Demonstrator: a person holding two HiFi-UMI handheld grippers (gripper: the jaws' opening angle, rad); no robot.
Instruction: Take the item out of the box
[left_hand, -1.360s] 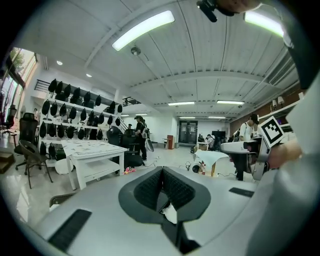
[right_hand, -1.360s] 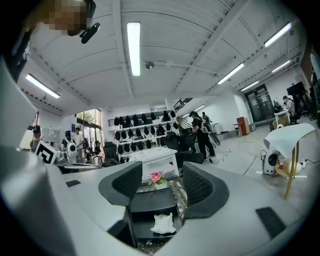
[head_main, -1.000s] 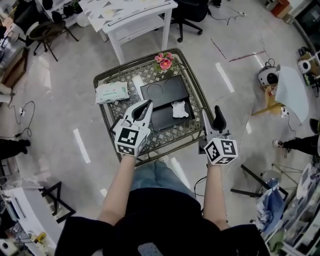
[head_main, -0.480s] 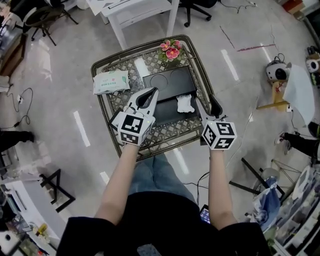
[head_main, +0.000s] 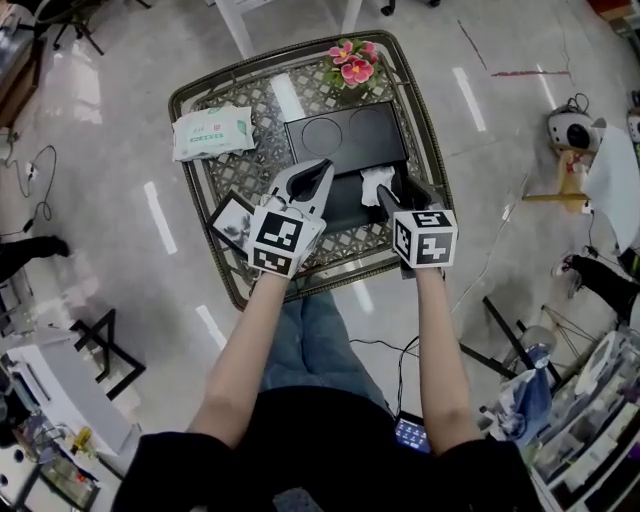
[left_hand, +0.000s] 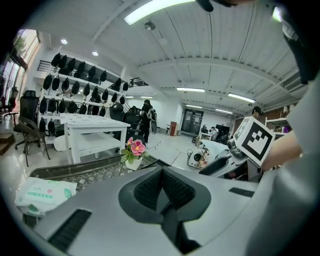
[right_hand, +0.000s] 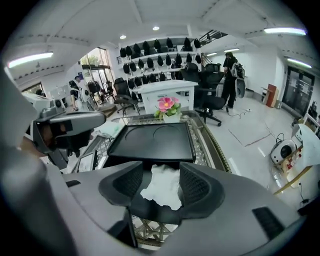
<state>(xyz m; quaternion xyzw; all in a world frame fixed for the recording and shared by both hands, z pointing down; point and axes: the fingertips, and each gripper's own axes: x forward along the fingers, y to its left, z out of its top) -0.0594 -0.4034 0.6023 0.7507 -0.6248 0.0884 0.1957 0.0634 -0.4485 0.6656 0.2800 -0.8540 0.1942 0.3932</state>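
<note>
A black box lies on the lattice-topped table, its lid folded back flat. A crumpled white item sits in the box at its right side. My right gripper is open just in front of it. In the right gripper view the white item shows between the spread jaws of the right gripper; I cannot tell whether they touch it. My left gripper is shut and empty over the box's left part. In its own view the left gripper has its pads pressed together.
A pack of wet wipes lies at the table's left back. A small pot of pink flowers stands at the far edge. A small picture card lies left of my left gripper. Around the table is bare shiny floor.
Both grippers moved forward from the table's near edge over the box. The right gripper came up to the white item. The left gripper stayed shut.
</note>
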